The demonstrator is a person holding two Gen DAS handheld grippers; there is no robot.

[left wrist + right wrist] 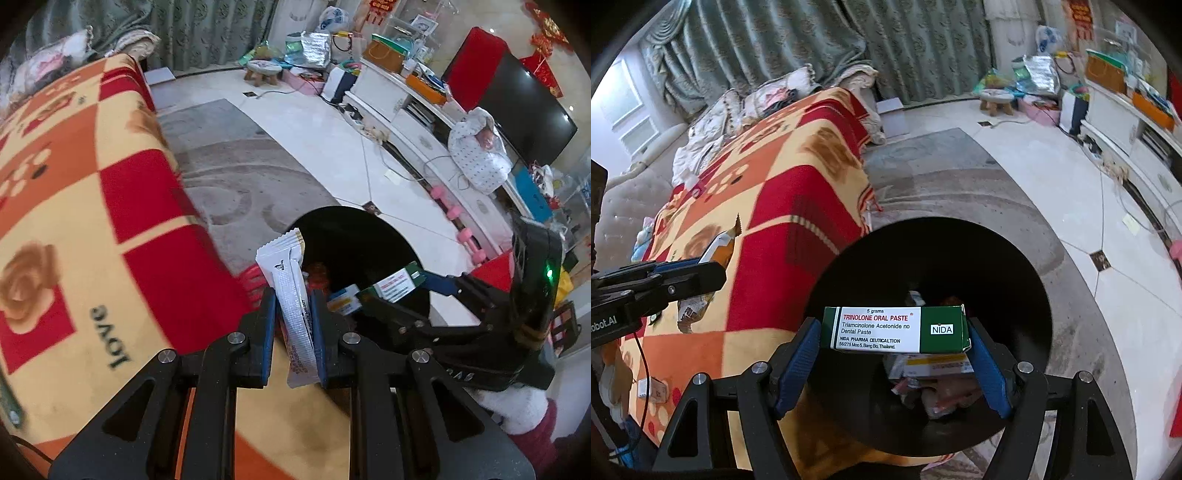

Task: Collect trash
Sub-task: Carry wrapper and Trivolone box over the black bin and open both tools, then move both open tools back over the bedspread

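While we hold both tools above the round black bin, our left tongs are clamped on a white sachet that stands upright between the blue pads, its serrated top edge rising past the fingertips. From the left wrist view the sachet hangs over the bin's near rim, just beside the edge of the checked red, orange and cream blanket that covers the sofa. Our right tongs grip a green and white medicine box by its two short ends, jaws set wide to span its length; the box lies level, printed face up, directly over the bin's mouth. Inside the bin we see other rubbish, among it a small box with a yellow band and crumpled wrappers. From the right wrist view the left tongs show at the left edge, over the blanket, with the sachet sticking up from them. More small packets lie on the blanket near its front edge. The bin stands on a grey patterned rug.
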